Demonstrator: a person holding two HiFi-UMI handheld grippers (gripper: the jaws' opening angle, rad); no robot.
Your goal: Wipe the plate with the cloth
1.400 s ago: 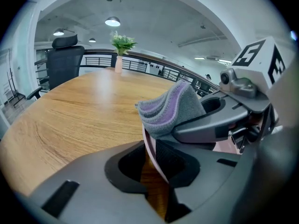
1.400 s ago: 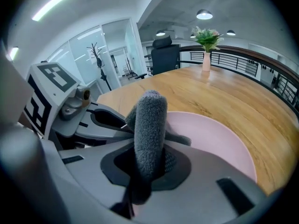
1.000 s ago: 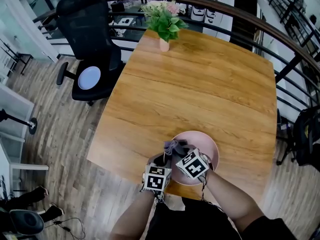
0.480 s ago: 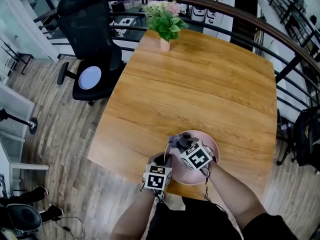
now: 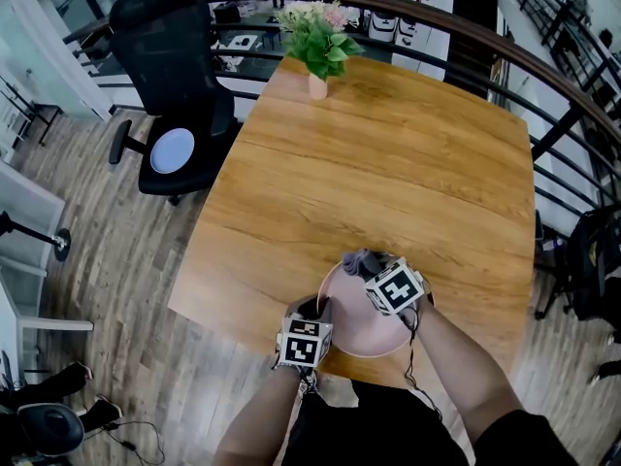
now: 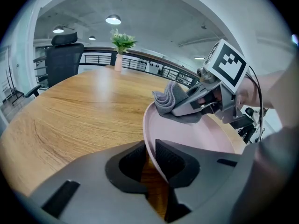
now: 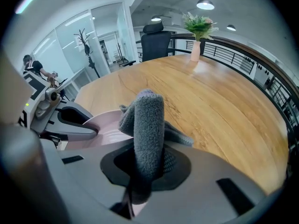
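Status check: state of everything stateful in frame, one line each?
pink round plate, on wooden table, rim clamped by left hand-held gripper.
grey fleece cloth, bunched, pinched in right hand-held gripper, at plate's far rim.
left hand-held gripper, shut on plate.
right hand-held gripper, shut on cloth.
pink flower vase, upright.

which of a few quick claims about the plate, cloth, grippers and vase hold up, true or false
1. The left gripper is shut on the rim of the pink plate. True.
2. The right gripper is empty. False: it is shut on the grey cloth.
3. In the head view the cloth sits at the plate's far edge. True.
4. The flower vase stands right beside the plate. False: it stands at the far end of the table.
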